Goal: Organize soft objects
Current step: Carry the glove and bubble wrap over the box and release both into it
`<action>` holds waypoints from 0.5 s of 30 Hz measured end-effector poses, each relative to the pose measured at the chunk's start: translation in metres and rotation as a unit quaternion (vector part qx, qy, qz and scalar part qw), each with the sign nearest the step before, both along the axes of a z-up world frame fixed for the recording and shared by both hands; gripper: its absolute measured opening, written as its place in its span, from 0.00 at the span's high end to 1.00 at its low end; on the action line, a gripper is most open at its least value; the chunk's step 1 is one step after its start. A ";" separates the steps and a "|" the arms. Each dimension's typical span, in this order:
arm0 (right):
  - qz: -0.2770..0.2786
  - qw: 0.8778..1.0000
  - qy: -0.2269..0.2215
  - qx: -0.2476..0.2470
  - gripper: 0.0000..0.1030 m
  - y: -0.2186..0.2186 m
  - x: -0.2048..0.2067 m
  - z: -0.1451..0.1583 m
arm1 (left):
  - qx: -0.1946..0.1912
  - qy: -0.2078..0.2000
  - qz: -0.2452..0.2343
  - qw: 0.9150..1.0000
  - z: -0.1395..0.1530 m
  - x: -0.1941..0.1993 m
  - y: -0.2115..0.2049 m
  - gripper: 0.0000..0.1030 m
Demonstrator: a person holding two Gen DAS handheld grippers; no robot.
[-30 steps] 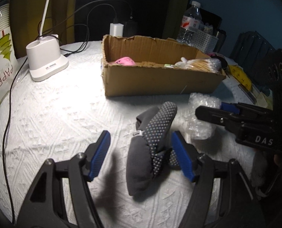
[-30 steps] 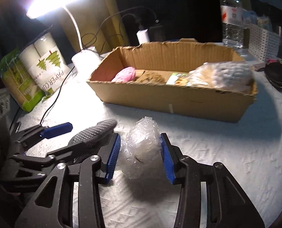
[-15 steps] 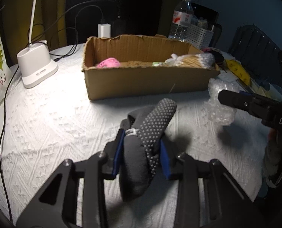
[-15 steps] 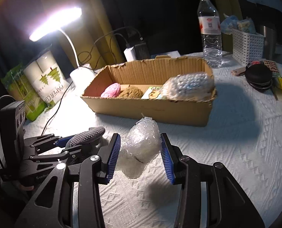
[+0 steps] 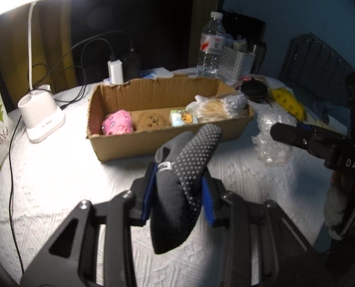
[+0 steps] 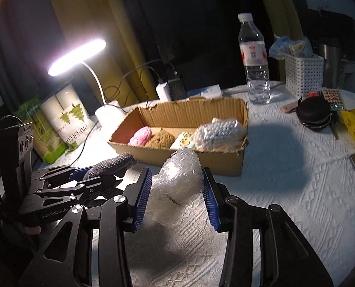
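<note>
We hold a dark grey sock point(image 5: 187, 181) in our left hand-held gripper point(image 5: 177, 193), clenched on its middle so the dotted sole sticks up and forward while the toe end droops beneath the pads. Pinching it at the waist looks sensible to us: a limp thing folds over the grip point, and both ends hang free of the table point(image 5: 58, 191) on the way to the cardboard box point(image 5: 120, 148).

The box is our landmark. The sock sits just in front of its near wall, lifted above the cloth. In the box a pink bundle point(image 5: 117, 125) lies at its left end, a brown patch and a small printed packet point(image 5: 183, 119) in the middle, and a clear bag of pale beads point(image 6: 219, 134) at its right end. That leaves the middle as the roomiest spot, so we judge the sock belongs there.

Our right hand-held gripper point(image 6: 177, 191) grasps a wad of bubble wrap point(image 6: 177, 181), also just in front of the box, toward its right end. The pads press its sides without crushing it flat, which suits something so springy. A loose tail trails down toward the table; whether it touches we cannot tell.

Behind the box stand a water bottle point(image 6: 254, 59) and a lamp point(image 6: 77, 57), both clear of our path.
</note>
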State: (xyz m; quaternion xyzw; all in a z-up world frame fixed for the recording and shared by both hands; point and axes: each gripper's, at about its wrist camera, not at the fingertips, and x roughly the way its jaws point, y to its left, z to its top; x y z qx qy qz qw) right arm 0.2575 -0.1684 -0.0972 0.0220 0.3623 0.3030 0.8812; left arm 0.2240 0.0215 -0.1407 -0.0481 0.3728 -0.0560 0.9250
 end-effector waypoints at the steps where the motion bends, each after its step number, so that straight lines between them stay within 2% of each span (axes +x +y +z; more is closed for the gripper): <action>1: 0.000 1.000 -0.003 0.002 0.56 -0.001 0.000 0.003 | 0.000 -0.002 -0.001 1.000 0.003 0.001 -0.001 0.66; 15: 0.000 0.999 -0.039 0.020 0.56 -0.024 0.021 0.029 | 0.013 -0.044 -0.006 0.999 0.040 0.033 -0.021 0.66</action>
